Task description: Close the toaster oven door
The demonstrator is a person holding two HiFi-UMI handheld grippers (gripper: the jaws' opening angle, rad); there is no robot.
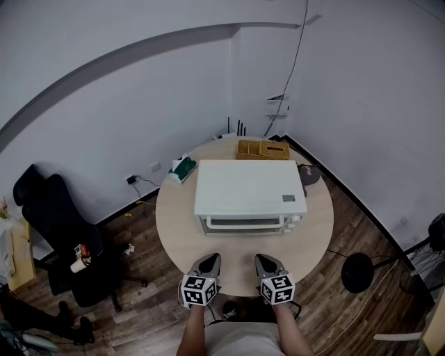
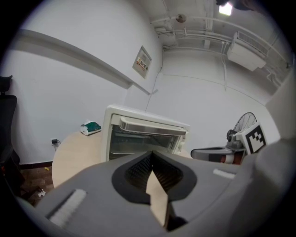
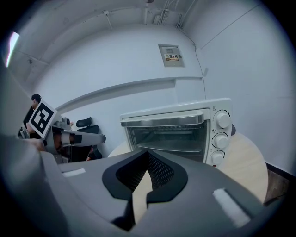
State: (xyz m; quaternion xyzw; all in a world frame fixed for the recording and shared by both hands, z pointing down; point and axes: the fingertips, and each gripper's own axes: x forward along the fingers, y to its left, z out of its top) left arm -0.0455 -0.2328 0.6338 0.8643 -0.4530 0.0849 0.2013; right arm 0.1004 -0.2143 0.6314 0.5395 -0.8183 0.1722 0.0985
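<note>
Toaster oven centred, table margin in front

White walls, corner room. Wood plank floor. Round light-wood counter near the corner. Black office chair at left. Ceiling light on, pipes overhead.

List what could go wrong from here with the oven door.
The door already looks shut, so pushing it may slide the toaster oven back into the woven box. The right gripper, shut and empty, sits nearest the knobs and might turn one.
</note>
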